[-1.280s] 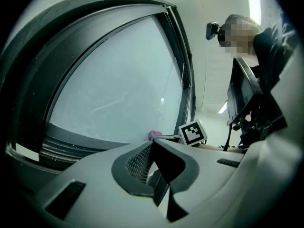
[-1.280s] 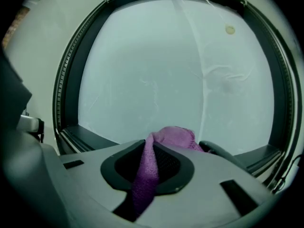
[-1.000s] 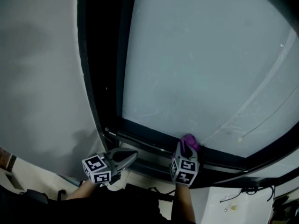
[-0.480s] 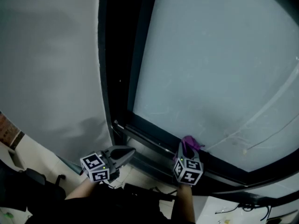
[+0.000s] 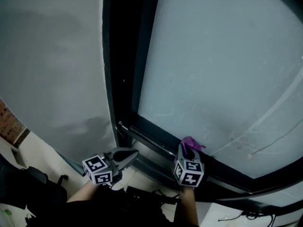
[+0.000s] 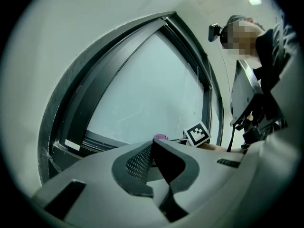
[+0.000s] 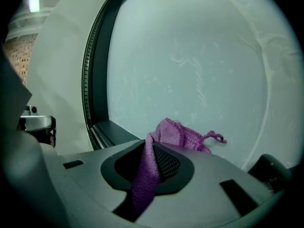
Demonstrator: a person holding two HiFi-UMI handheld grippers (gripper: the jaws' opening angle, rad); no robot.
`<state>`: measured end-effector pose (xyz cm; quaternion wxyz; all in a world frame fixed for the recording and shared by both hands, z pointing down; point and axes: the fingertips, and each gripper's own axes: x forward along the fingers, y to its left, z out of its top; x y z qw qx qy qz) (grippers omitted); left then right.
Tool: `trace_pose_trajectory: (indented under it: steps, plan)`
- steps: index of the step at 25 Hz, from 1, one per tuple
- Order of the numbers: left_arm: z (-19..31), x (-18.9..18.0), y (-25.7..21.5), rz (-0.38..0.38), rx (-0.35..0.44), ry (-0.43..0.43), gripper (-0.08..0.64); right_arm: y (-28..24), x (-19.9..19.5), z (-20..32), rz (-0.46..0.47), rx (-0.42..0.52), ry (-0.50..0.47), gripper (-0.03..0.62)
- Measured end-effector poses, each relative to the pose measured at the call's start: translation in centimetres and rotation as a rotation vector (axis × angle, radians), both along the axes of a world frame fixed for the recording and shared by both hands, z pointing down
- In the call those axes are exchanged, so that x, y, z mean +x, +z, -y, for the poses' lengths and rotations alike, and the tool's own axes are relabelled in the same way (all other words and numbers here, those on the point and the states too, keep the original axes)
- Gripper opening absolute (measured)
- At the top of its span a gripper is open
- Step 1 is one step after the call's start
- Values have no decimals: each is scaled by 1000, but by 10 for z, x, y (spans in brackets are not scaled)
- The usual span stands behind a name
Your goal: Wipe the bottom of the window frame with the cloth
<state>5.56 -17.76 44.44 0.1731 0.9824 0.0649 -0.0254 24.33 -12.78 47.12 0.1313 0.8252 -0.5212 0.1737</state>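
Right hand-held gripper (image 5: 188, 148), clenched on the purple cloth (image 5: 191, 142), holds it at the window frame's bottom rail (image 5: 147, 136), which runs left-right; left hand-held gripper (image 5: 134, 153), closed empty, sits near-left, apart.

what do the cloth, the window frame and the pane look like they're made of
Cloth: purple knitted or terry-like fabric, matte; a ribbed weave and a loose thread loop show.
Window frame: dark and smooth, probably painted metal or plastic; straight ridged rails with a slight sheen.
Pane: looks like frosted or dusty glass; pale, hazy, with faint streaks.
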Motion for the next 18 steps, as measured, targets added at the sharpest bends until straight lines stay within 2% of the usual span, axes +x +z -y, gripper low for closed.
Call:
trace_pose_trajectory:
  steps: [5, 18]
  plan:
    - [10, -12, -3, -9, 11, -46, 0, -1, -9, 14, 13, 0, -42, 63]
    - [31, -49, -4, -17, 14, -148, 0, 1, -31, 47, -38, -37, -126, 63]
